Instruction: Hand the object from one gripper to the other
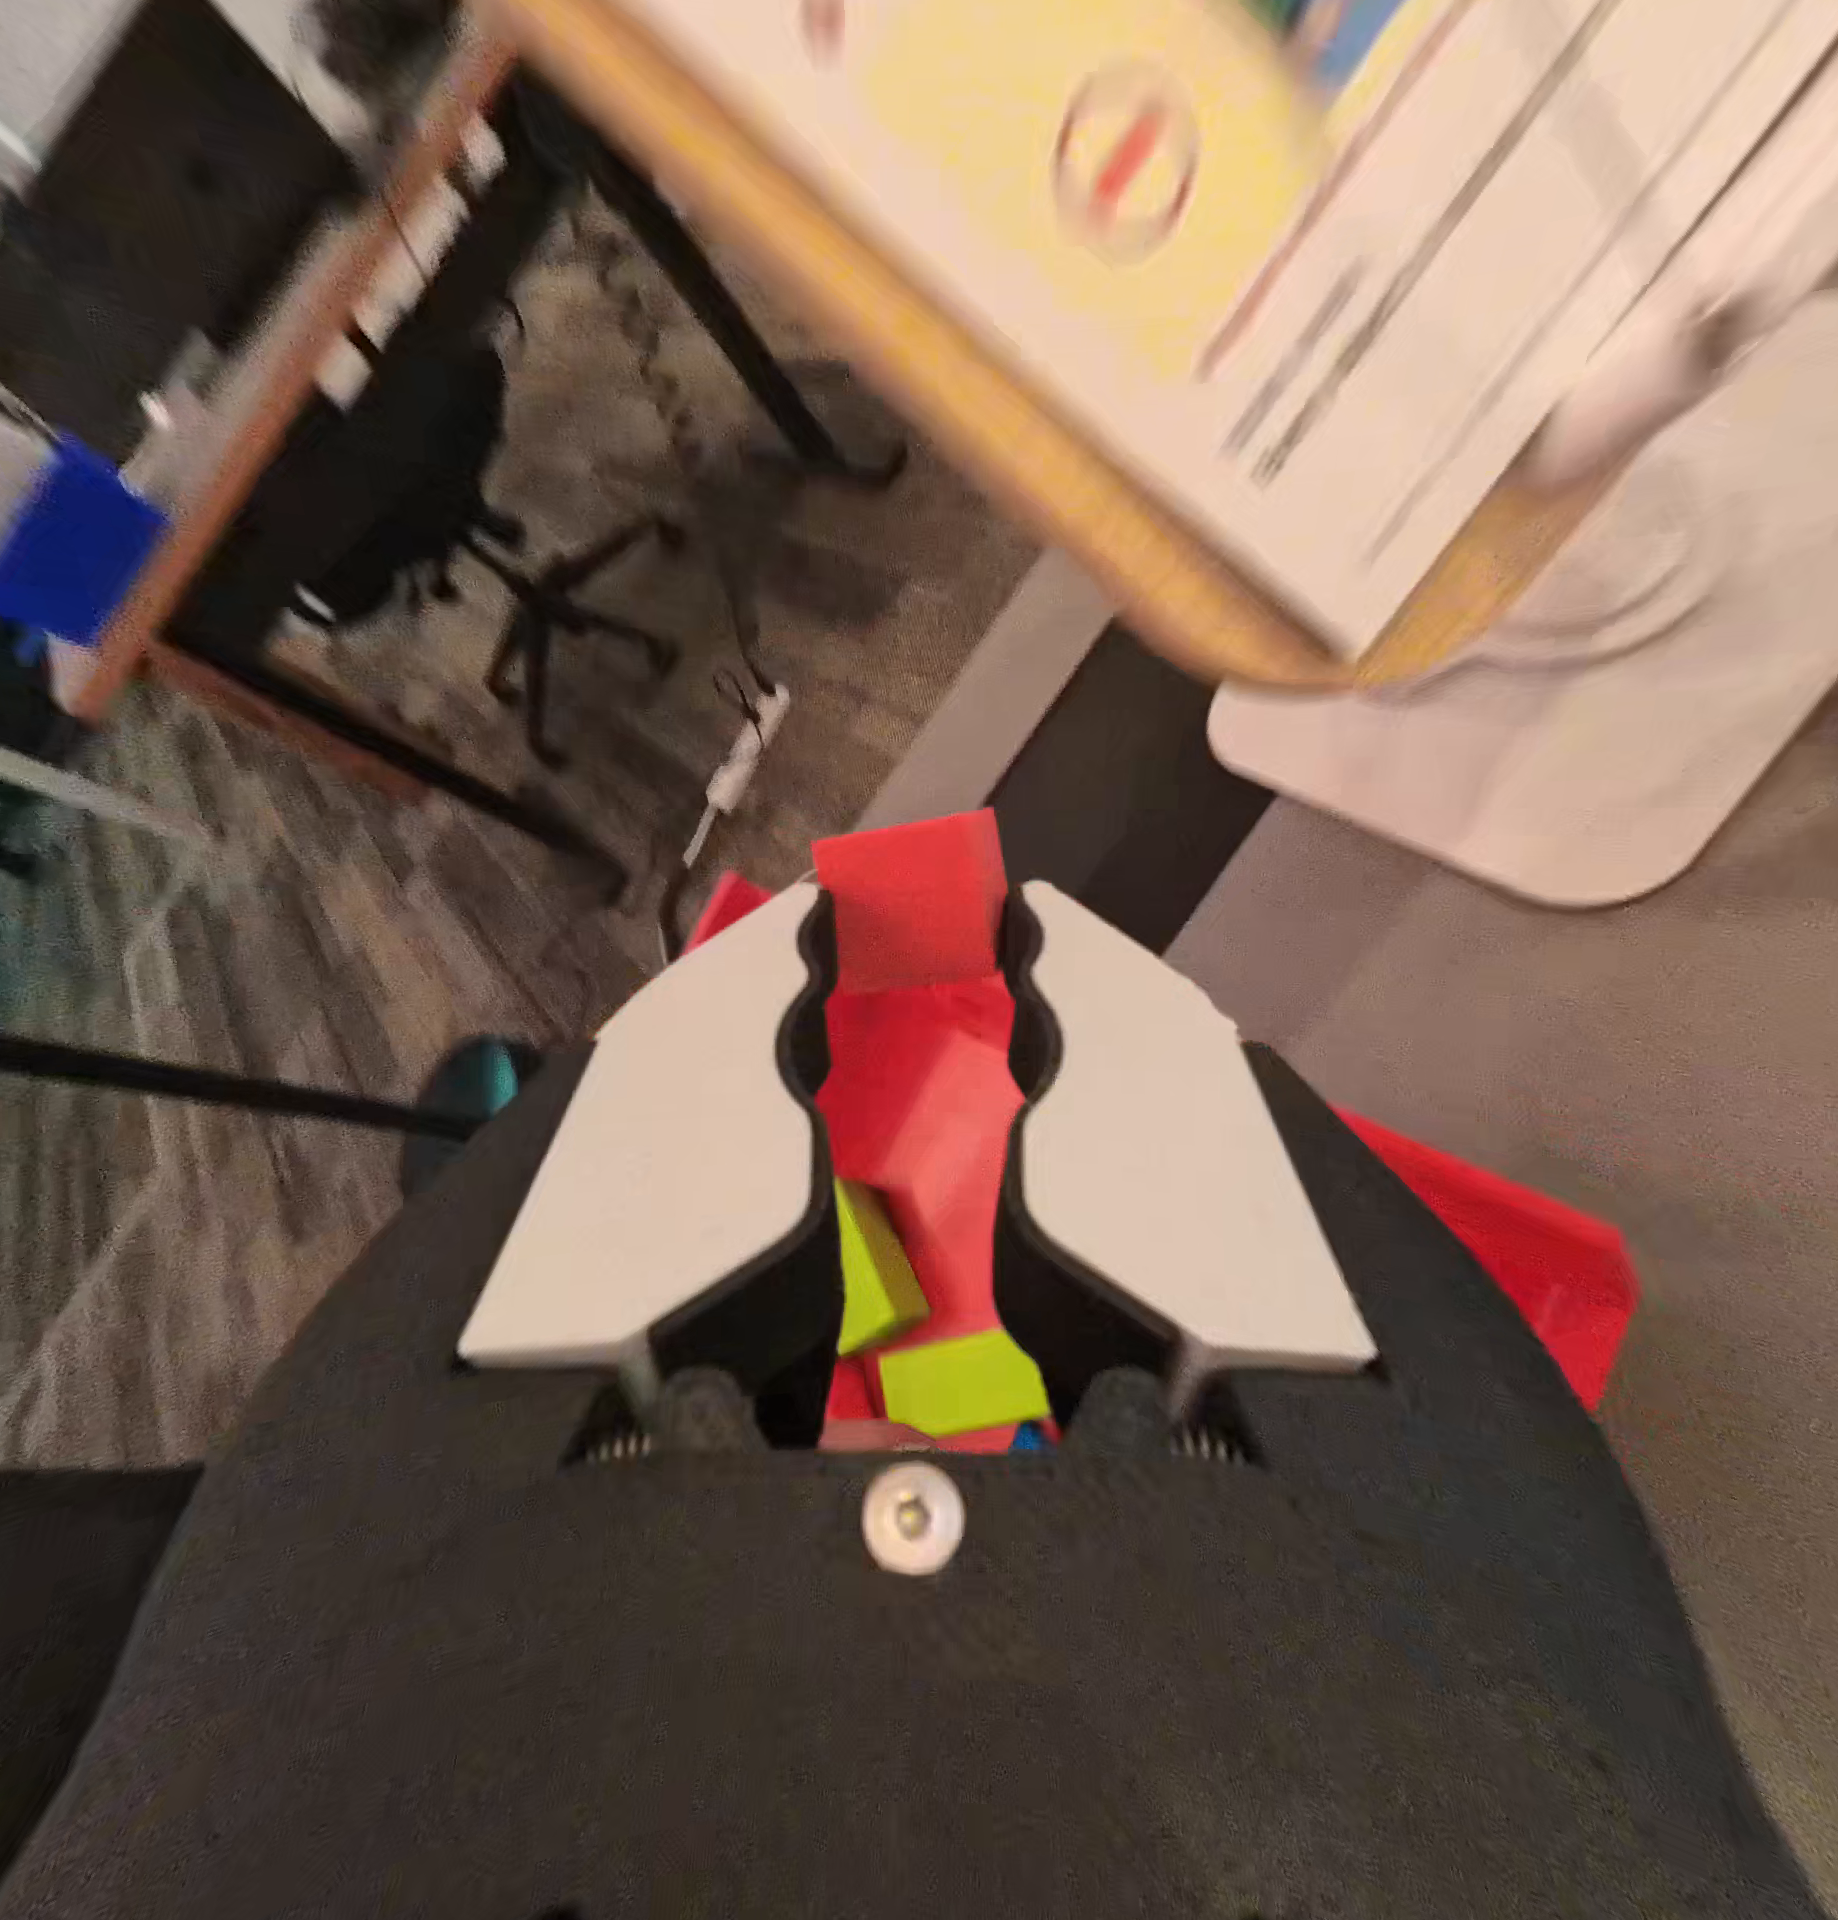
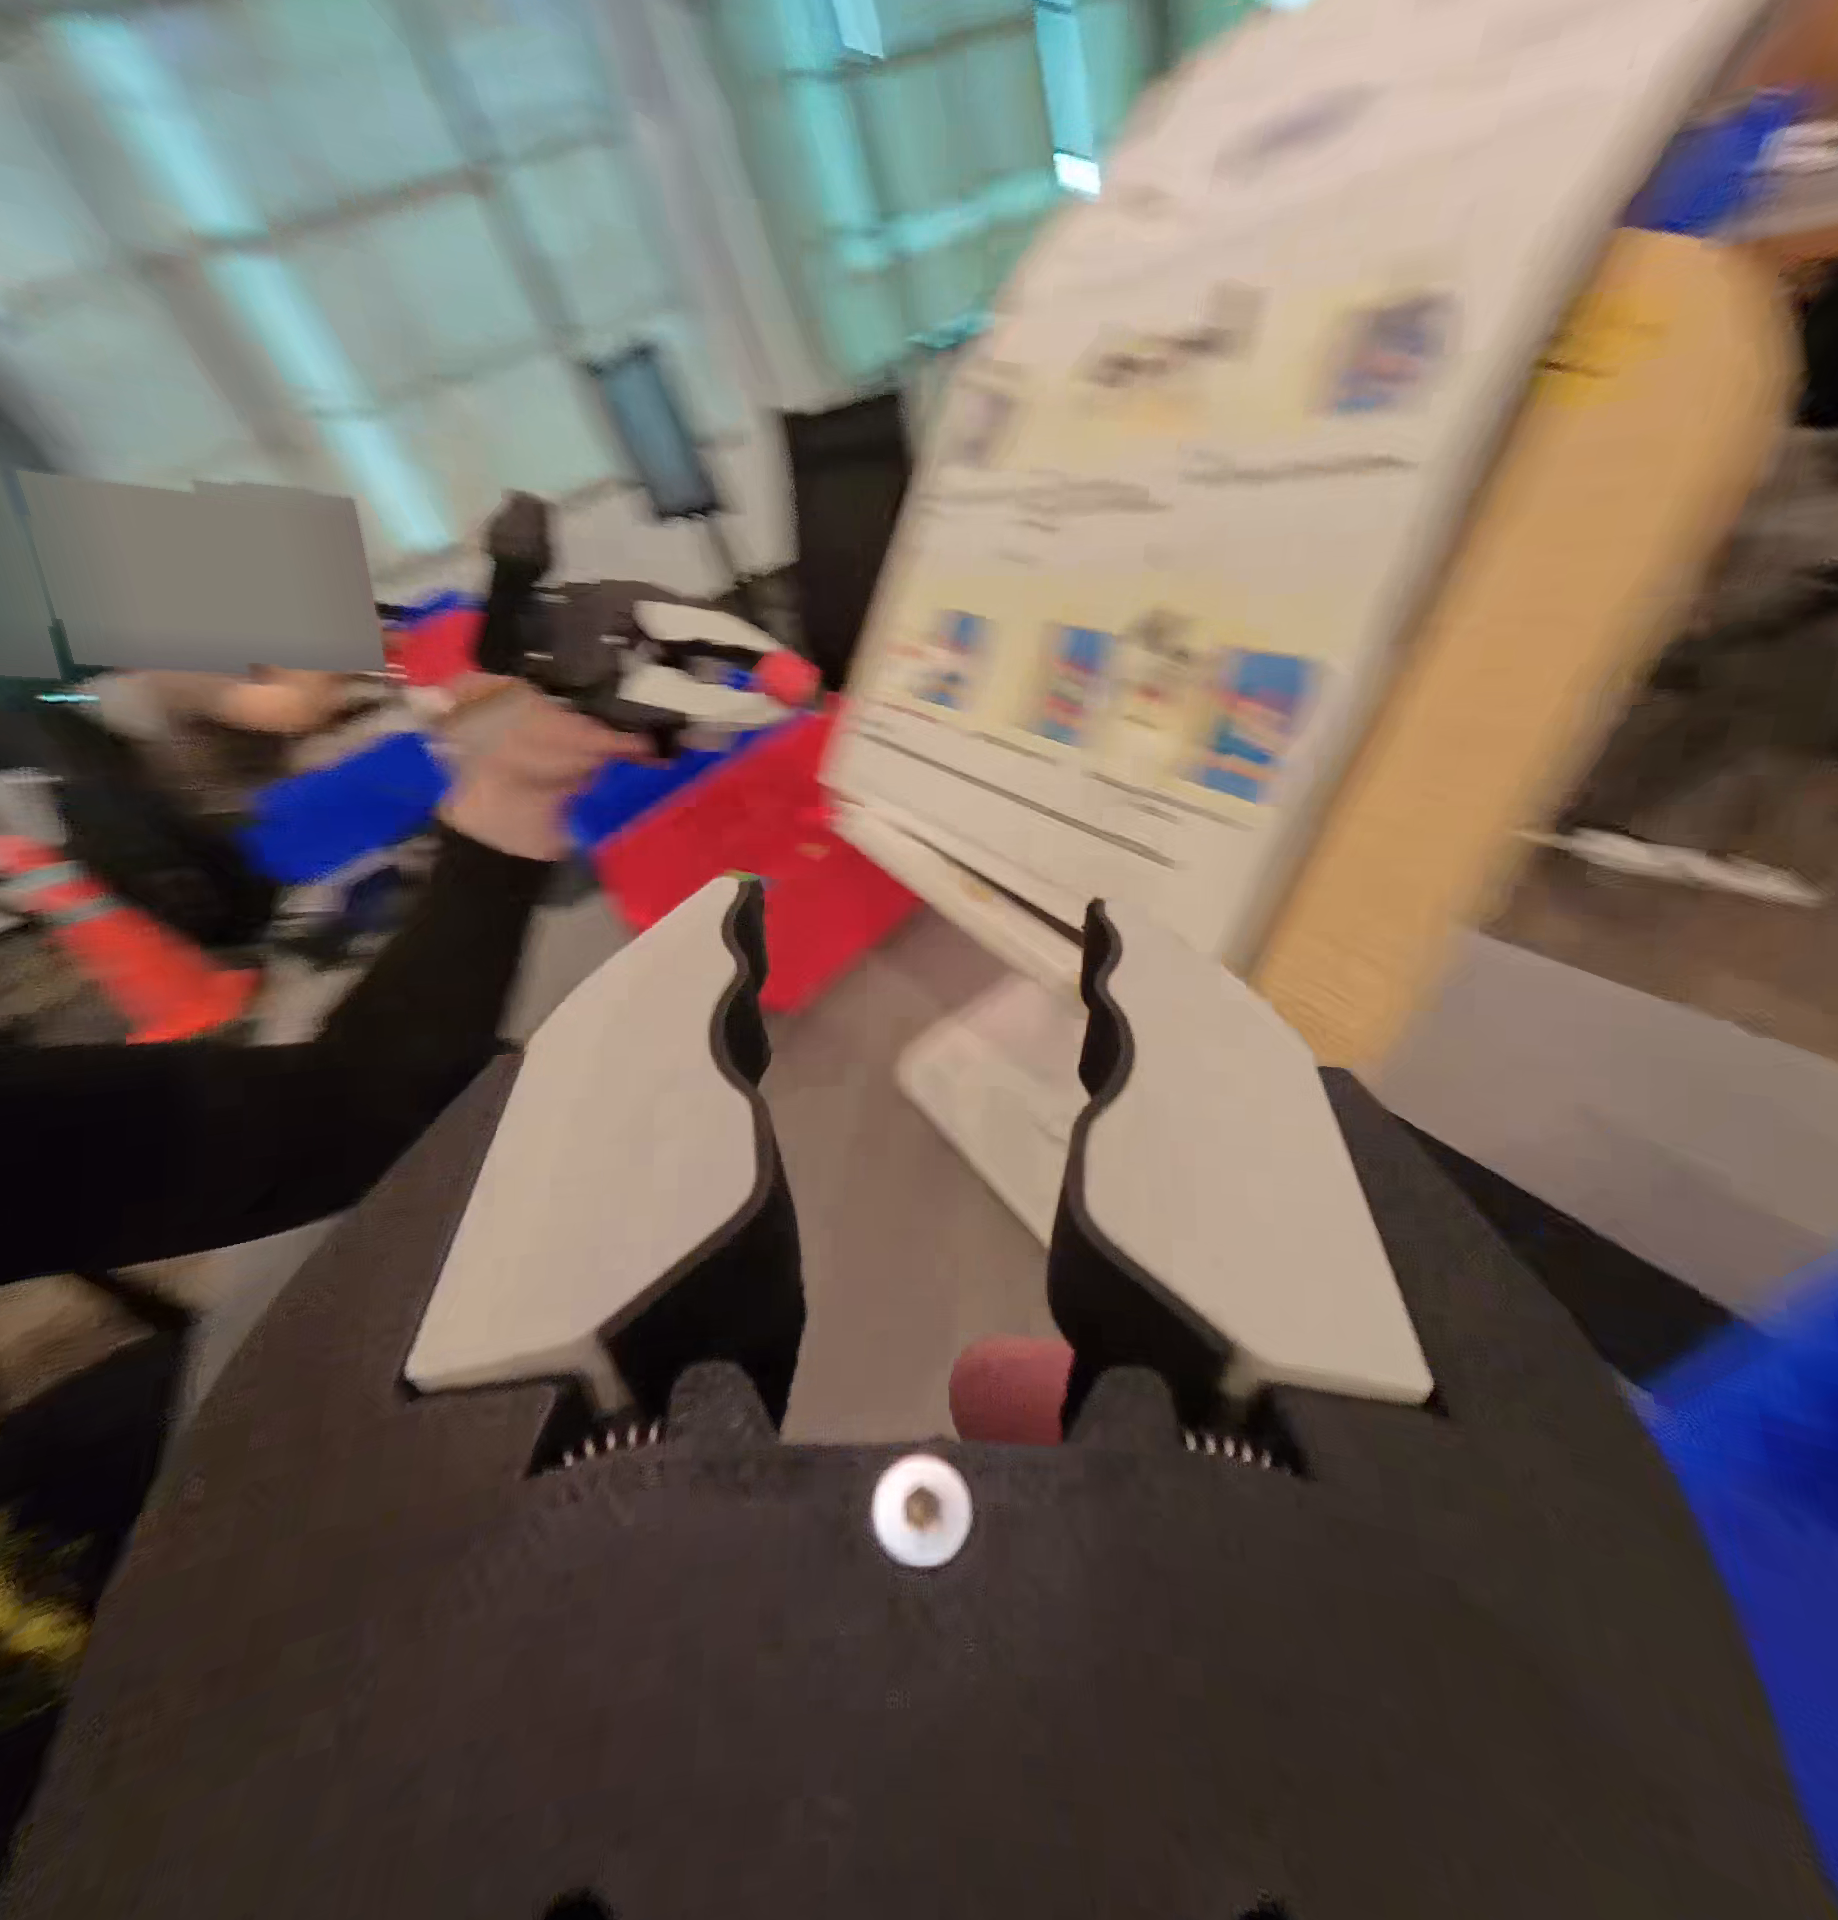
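My left gripper (image 1: 917, 920) is shut on a red block (image 1: 910, 902); both pads press its sides at the fingertips. It hangs above a red bin (image 1: 915, 1132) that holds red and lime-green blocks (image 1: 956, 1382). In the right wrist view my right gripper (image 2: 920, 914) is open, with nothing between its fingers. That view also shows the left gripper (image 2: 686, 665) farther off at the left, held by a hand, with the red block (image 2: 790, 675) at its tip, above the red bin (image 2: 759, 831).
A poster board on a white base (image 1: 1497, 727) stands to the right of the bin; it also fills the right wrist view (image 2: 1154, 520). A person in a black sleeve (image 2: 219, 1122) is at the left. Desks and an office chair (image 1: 427, 499) stand beyond on carpet.
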Motion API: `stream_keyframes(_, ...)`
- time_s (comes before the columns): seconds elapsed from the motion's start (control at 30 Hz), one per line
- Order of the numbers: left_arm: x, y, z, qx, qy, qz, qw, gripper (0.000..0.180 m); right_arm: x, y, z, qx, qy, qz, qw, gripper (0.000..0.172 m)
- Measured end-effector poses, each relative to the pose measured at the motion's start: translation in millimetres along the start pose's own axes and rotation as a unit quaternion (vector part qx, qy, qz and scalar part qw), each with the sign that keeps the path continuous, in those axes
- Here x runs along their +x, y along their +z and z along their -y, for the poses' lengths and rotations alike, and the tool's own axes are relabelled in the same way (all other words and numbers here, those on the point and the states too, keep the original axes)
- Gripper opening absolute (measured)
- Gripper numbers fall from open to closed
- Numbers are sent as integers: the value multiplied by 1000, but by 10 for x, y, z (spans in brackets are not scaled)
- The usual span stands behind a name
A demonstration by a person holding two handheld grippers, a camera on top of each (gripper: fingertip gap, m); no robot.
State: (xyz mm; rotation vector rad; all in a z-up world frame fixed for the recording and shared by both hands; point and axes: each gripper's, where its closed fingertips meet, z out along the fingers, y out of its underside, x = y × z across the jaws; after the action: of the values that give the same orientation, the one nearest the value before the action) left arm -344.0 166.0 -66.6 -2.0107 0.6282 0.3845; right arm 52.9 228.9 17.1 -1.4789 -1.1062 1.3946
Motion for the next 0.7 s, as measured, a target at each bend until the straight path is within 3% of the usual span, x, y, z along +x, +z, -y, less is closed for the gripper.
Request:
stream_keyframes(0.07, 301, -367, 699, 130, 94, 1, 987, 31, -440, 256, 55, 10, 8, 91, 996, 57)
stream_keyframes(0.13, 739, -702, 1283, 247, 165, -5, 955, 31, -798, 517, 41, 15, 34, 171, 985, 58)
stream_keyframes(0.23, 1400, -998, 1808, 353, 230, -29, 906, 31, -1170, 854, -113, 0, 88, 269, 959, 65)
stream_keyframes(0.4, 1986, -1084, 2074, 404, 277, -44, 870, 32, -1553, 1066, -297, -24, 158, 386, 908, 67)
stream_keyframes(0.43, 2038, -1101, 2089, 411, 280, -49, 866, 32, -1593, 1068, -290, -19, 162, 398, 903, 61)
stream_keyframes(0.5, 2078, -1114, 2107, 415, 283, -50, 863, 32, -1645, 1038, -252, 0, 169, 424, 890, 33)
stream_keyframes(0.67, 2064, -1091, 2103, 414, 279, -49, 865, 34, -1612, 1046, -254, -3, 142, 393, 908, 29)
stream_keyframes(0.7, 2047, -1111, 2123, 418, 272, -46, 865, 47, -1571, 1010, -222, 1, 132, 382, 915, 29)
